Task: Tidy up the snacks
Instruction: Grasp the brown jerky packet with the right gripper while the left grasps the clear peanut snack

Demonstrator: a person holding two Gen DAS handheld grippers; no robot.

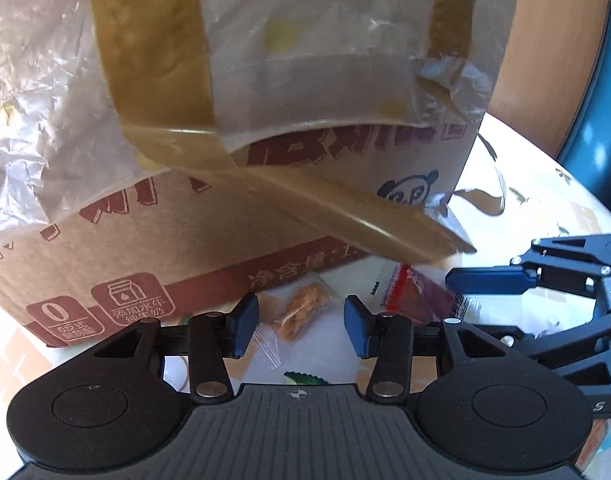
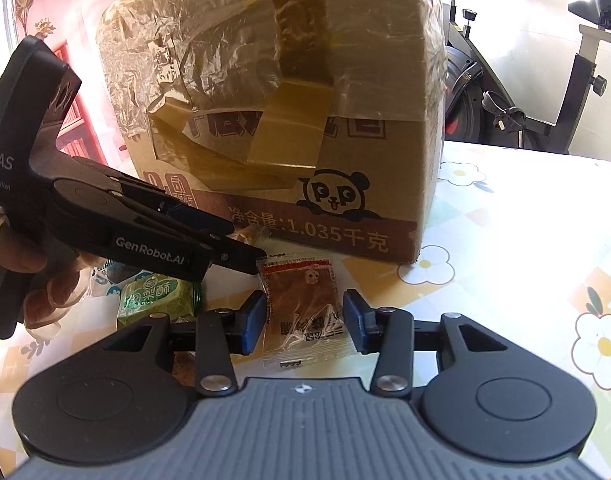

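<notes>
Left gripper [image 1: 301,324] is hovering with jaws apart, pads touching nothing; a clear packet with an orange-brown snack [image 1: 301,312] is lying on the tablecloth [image 2: 505,240] between and just beyond them. A green wrapped pastry [image 2: 157,300] is sitting at the left, near the hand [image 2: 25,256] holding that tool. Cardboard box [image 2: 305,120], taped and plastic-wrapped, is standing just behind the snacks. Right gripper [image 2: 303,320] is straddling a clear packet with a brown slab and red stripe [image 2: 301,308]; jaws parted, cannot tell if pads are pressing it. An exercise bike [image 2: 525,92] is standing at far right.
</notes>
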